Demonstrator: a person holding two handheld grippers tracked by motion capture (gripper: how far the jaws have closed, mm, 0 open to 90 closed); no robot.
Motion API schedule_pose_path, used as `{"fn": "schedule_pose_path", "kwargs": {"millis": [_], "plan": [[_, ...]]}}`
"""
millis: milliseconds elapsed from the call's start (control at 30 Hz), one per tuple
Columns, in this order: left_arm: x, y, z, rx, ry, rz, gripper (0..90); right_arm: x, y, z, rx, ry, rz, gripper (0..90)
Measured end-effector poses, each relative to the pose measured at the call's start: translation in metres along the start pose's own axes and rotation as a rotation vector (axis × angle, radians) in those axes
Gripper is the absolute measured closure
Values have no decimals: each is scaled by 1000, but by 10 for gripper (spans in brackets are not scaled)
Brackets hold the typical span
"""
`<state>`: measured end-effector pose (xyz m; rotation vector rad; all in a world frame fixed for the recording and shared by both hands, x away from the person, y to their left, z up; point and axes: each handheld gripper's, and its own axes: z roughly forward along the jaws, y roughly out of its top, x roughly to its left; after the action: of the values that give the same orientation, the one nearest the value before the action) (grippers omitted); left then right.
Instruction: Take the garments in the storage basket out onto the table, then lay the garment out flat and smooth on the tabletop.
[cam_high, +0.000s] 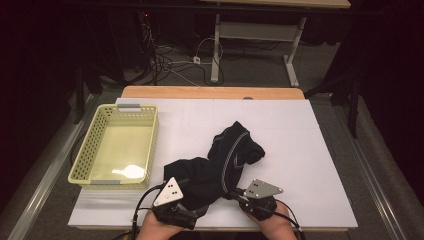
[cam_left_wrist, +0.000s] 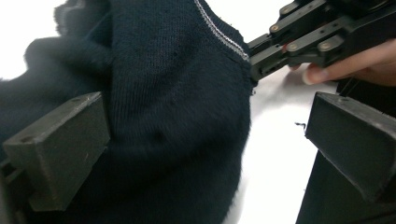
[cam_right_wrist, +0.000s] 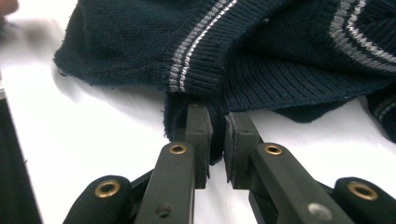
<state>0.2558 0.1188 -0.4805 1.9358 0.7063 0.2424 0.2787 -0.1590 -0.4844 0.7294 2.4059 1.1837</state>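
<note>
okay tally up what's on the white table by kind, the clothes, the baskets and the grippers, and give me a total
Dark knit garment, with grey stripes: 1
Yellow basket: 1
Grippers: 2, the left gripper open around the garment's cloth, the right gripper shut on its edge
Total: 4

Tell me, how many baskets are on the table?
1. The yellow basket sits at the table's left side, left of the dark sweater. It looks empty, and no other basket is visible.
</note>
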Motion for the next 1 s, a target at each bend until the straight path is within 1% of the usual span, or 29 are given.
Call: {"fn": "schedule_pose_path", "kwargs": {"millis": [167,233,333,400,433,500,567,600,700,767,833,867,1000], "plan": [[-10,7,17,56,-11,43,0,7,-5,-13,-14,1,-5,836],[-14,8,24,86,-10,57,0,10,-7,-19,-17,0,-8,837],[-17,10,33,104,-10,74,41,14,-9,-29,-17,-2,-13,839],[-18,11,36,95,-7,73,147,16,-12,-35,-17,-13,-11,839],[-20,13,39,102,-10,74,181,16,-13,-38,-20,-16,-10,839],[-21,15,44,111,-6,90,263,16,-16,-44,-21,-32,-5,839],[-23,17,48,123,-10,107,344,17,-20,-49,-21,-45,0,839],[-24,18,50,125,-14,117,401,16,-21,-51,-20,-52,-2,839],[-24,21,53,128,-48,133,551,15,-26,-58,-14,-74,6,842],[-25,24,54,120,-71,132,626,14,-29,-62,-15,-93,13,844],[-26,27,55,109,-95,138,665,11,-32,-67,-18,-116,22,846],[-28,30,54,100,-114,139,678,9,-34,-70,-19,-128,29,847],[-32,38,49,55,-160,137,695,-4,-41,-85,-29,-177,67,848]]}}
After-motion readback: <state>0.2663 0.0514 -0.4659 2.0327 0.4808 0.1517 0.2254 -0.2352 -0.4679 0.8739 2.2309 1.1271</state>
